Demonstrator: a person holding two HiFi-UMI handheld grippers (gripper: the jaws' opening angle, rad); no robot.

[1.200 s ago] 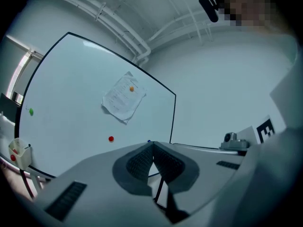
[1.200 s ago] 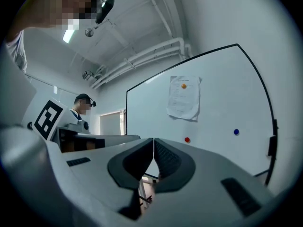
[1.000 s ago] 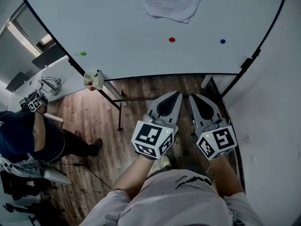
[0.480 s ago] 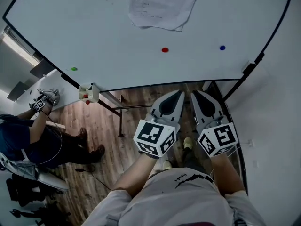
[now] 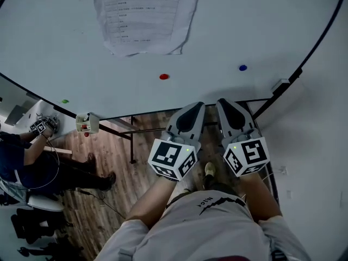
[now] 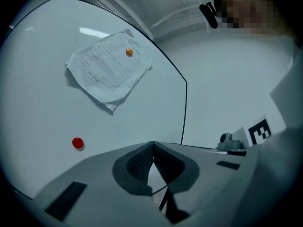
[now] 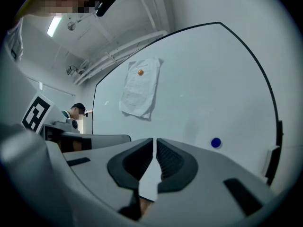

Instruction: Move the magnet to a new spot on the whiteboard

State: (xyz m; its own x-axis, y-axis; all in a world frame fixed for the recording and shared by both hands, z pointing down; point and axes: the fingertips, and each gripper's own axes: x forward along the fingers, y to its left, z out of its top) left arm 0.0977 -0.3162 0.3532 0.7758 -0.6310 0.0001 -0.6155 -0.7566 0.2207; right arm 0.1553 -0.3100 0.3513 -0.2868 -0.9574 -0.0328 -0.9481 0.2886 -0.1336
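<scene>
Head view: small round red magnet (image 5: pixel 163 76) sits on the white whiteboard (image 5: pixel 261 26) below the printed paper sheet (image 5: pixel 144 20); round blue magnet (image 5: pixel 242 68) well to its right. Risk: pressed-together jaws would shove a magnet along the board, not grip it; pulling the orange magnet (image 6: pixel 129 52) would drop the sheet. Left gripper (image 5: pixel 198 106) and right gripper (image 5: pixel 223 101): both closed tight, empty, clear of the board.

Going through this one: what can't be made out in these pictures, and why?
Print on the paper sheet: too small and blurred in every view.
Orange magnet: cut by the head view's top edge.
Green magnet: a speck in the head view, outside both tool views.
Small box by the whiteboard's lower edge: contents too small.
</scene>
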